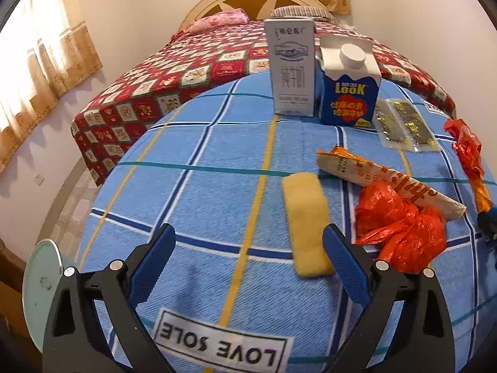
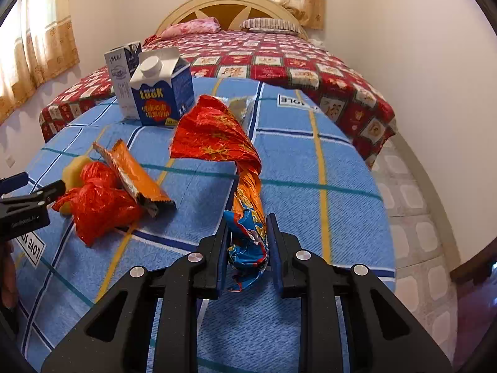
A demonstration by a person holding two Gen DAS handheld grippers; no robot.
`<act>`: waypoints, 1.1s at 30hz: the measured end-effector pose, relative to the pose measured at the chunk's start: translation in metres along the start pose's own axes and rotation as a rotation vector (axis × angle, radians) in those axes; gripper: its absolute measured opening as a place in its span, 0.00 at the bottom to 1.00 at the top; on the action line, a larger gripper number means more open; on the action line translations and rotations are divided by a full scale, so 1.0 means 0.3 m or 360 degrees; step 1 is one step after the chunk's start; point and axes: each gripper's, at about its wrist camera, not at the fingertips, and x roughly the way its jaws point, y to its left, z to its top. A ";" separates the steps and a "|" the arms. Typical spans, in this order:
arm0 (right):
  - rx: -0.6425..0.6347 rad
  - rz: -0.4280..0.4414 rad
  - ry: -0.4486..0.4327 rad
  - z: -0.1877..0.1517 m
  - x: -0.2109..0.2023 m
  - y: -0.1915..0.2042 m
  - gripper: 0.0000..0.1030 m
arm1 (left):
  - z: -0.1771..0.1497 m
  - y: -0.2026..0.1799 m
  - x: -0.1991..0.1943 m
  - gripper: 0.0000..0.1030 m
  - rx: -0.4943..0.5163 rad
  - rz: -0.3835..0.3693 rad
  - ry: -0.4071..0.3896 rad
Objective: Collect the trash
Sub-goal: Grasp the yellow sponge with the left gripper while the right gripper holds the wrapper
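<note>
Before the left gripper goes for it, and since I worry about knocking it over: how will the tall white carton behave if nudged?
The white carton stands upright on a narrow base on soft blue cloth, so it probably tips easily. It looks stiff-sided, so it should hold its shape. The blue carton close beside it may block a fall that way.

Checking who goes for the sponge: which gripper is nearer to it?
Left. The left gripper is open with the sponge just inside its right finger. The right gripper is off to the side, shut on a foil wrapper.
</note>
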 end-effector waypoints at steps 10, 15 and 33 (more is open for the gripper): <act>-0.0022 0.0008 0.0028 -0.001 0.007 0.008 0.23 | 0.009 -0.047 0.038 0.91 0.0041 -0.0021 0.0049; -0.0032 0.0001 0.0039 0.001 0.010 0.014 0.23 | 0.006 -0.054 0.050 0.60 0.0056 -0.0184 0.0090; -0.0044 0.0039 -0.0056 -0.010 -0.030 0.032 0.23 | -0.087 0.170 -0.099 0.18 0.0107 -0.0170 -0.0011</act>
